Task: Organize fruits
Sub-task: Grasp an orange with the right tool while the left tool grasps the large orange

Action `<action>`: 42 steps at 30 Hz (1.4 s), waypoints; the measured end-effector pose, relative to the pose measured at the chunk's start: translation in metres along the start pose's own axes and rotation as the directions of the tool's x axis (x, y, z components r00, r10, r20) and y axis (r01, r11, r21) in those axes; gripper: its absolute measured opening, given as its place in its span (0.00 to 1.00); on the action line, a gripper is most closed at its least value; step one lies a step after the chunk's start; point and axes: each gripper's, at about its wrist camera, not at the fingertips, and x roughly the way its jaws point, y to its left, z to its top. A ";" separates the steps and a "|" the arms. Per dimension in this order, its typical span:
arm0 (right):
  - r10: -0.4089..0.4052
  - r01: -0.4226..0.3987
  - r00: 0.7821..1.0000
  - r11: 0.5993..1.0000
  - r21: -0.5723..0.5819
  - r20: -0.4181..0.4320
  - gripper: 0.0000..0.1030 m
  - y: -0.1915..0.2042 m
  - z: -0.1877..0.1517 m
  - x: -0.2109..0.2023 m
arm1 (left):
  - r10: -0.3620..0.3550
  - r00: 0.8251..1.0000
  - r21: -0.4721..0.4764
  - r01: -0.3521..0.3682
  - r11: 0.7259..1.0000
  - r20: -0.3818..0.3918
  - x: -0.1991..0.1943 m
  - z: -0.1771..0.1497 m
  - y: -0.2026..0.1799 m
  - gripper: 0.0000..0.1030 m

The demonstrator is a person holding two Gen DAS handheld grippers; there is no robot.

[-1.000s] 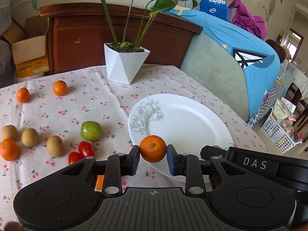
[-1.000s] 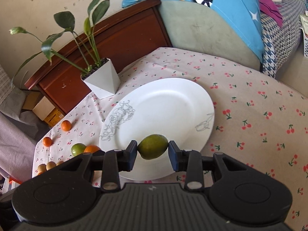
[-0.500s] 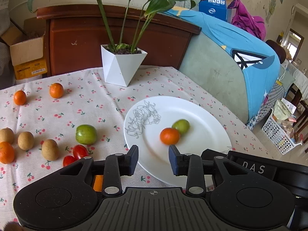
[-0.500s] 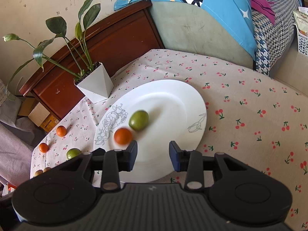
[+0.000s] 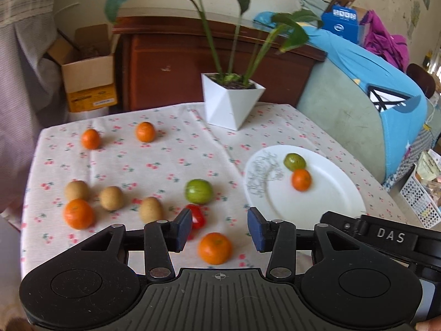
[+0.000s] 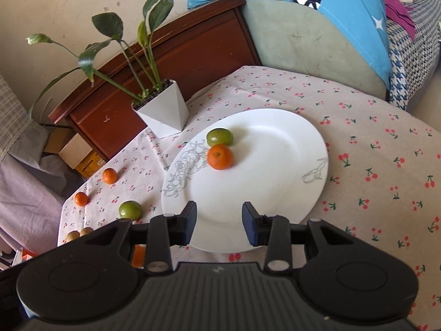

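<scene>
White plate [image 6: 289, 149]: one orange [image 6: 220, 156], one green fruit [image 6: 219, 137], touching; left gripper [image 5: 219, 229] opening, nothing gripped; right gripper [image 6: 219, 222] narrowly parted, empty.

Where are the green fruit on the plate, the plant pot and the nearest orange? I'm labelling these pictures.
green fruit on the plate [image 6: 219, 137]: right wrist view, its top.
plant pot [image 5: 230, 104]: left wrist view, its front face.
nearest orange [image 5: 215, 248]: left wrist view, its middle.
</scene>
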 end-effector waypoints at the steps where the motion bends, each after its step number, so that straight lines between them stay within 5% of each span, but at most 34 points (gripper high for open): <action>1: 0.008 -0.008 1.000 1.000 -0.005 -0.003 0.36 0.002 -0.001 0.000 | 0.008 1.000 -0.008 -0.008 1.000 0.001 -0.003 0.000 0.006 0.43; 17: 0.125 -0.144 0.985 0.978 -0.153 -0.123 0.42 0.054 -0.037 0.020 | 0.196 0.980 -0.112 -0.200 0.973 -0.041 -0.027 -0.010 0.089 0.43; 42: 0.107 -0.140 0.986 0.949 -0.284 -0.129 0.52 0.084 -0.052 0.045 | 0.229 0.973 -0.132 -0.222 0.966 0.039 0.015 -0.014 0.109 0.42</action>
